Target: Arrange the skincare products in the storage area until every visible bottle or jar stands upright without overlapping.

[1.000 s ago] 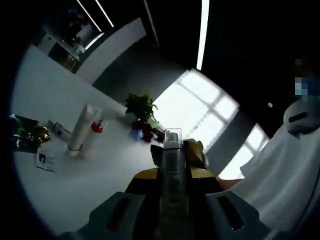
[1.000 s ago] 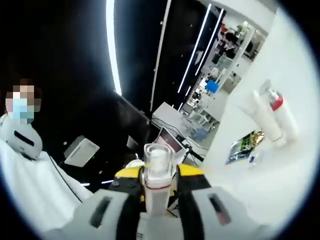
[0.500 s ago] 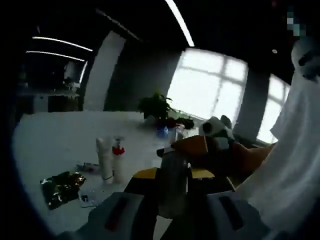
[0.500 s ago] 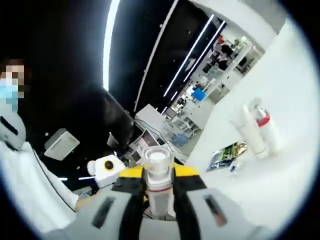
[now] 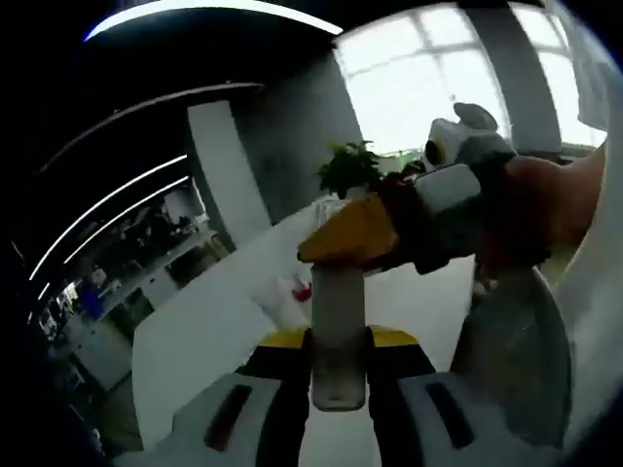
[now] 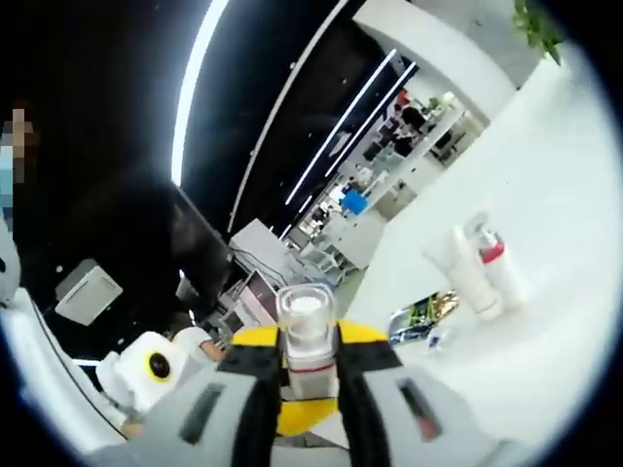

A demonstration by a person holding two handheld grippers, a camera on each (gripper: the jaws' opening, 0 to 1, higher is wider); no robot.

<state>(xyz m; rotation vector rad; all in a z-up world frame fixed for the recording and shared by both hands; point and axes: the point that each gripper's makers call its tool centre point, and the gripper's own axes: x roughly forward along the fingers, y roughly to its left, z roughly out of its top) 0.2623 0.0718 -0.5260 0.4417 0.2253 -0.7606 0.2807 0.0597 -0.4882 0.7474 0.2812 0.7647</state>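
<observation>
The white bench (image 6: 545,321) carried a white tube (image 6: 465,274) and a red-capped bottle (image 6: 498,269) upright, just beside each other, while the left gripper (image 5: 338,389) clamped a clear bottle (image 5: 337,331) and the right gripper (image 6: 308,389) clamped a clear-capped white bottle (image 6: 307,331) aloft.

We see a frosted, translucent plastic bottle (image 5: 338,336) between the left gripper's (image 5: 338,413) matt grey jaws, and a clear-capped bottle (image 6: 308,336) of smooth white plastic in the right gripper (image 6: 308,409). Far off on the smooth, matt white table (image 6: 545,185) stand a white tube (image 6: 465,274) and a red-collared bottle (image 6: 498,272), both glossy plastic. Beside them lies a crinkled, shiny foil packet (image 6: 421,313).
</observation>
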